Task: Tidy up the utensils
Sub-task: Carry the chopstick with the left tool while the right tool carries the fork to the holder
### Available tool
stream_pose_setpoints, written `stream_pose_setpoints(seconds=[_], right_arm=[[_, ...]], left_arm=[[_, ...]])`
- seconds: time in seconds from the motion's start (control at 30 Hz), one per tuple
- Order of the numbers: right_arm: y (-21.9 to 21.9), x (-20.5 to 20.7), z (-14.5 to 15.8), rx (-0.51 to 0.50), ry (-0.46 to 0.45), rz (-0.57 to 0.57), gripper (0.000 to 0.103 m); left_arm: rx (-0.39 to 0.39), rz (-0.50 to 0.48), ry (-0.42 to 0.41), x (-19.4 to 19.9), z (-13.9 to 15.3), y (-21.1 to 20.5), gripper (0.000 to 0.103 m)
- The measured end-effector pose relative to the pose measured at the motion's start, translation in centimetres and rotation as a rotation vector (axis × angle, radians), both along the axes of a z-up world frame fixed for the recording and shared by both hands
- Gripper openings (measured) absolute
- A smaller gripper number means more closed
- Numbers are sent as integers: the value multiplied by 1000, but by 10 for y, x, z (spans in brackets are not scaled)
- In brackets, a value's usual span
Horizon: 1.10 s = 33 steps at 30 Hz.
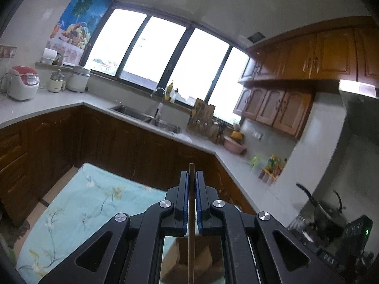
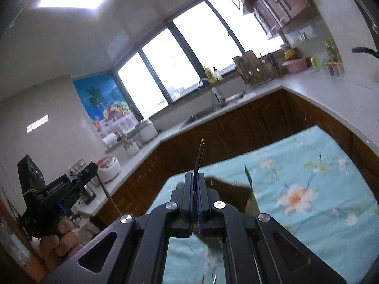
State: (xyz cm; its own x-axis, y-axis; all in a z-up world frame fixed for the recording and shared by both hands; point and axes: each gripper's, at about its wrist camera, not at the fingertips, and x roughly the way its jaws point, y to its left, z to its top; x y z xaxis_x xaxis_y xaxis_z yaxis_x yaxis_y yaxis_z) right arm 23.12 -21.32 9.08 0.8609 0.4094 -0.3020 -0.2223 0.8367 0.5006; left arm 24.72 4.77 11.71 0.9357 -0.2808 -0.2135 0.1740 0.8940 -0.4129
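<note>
My left gripper (image 1: 192, 175) is shut on a thin wooden chopstick (image 1: 191, 213) that stands edge-on between the blue pads and pokes out past the tips. It is raised above the table with the floral cloth (image 1: 78, 213). My right gripper (image 2: 195, 177) is shut on a metal fork (image 2: 199, 156), its tines pointing up and away. The left gripper (image 2: 88, 169) also shows in the right wrist view, at the lower left, held by a hand, with the wooden stick (image 2: 109, 197) hanging down from it.
A brown cardboard box (image 2: 234, 196) sits on the floral cloth (image 2: 308, 189) just beyond the right gripper. Kitchen counters (image 1: 236, 163) wrap around, with a sink (image 1: 146, 118), rice cookers (image 1: 22, 82) and a pink bowl (image 1: 233, 145).
</note>
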Motion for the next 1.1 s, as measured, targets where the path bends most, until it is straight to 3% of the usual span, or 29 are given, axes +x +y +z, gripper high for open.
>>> stream_pose_setpoints(seconds=[0.33, 0.73, 0.93, 1.1], right_arm=[[7, 47, -7, -63, -35, -3, 2], [10, 61, -67, -79, 34, 17, 2], [14, 61, -85, -82, 72, 37, 2], [14, 63, -97, -78, 113, 38, 2]], left_arm=[[25, 75, -45, 55, -47, -42, 4], [64, 55, 59, 88, -119, -88, 4], [97, 33, 87, 98, -124, -92, 4], [121, 18, 114, 93, -110, -71, 5]])
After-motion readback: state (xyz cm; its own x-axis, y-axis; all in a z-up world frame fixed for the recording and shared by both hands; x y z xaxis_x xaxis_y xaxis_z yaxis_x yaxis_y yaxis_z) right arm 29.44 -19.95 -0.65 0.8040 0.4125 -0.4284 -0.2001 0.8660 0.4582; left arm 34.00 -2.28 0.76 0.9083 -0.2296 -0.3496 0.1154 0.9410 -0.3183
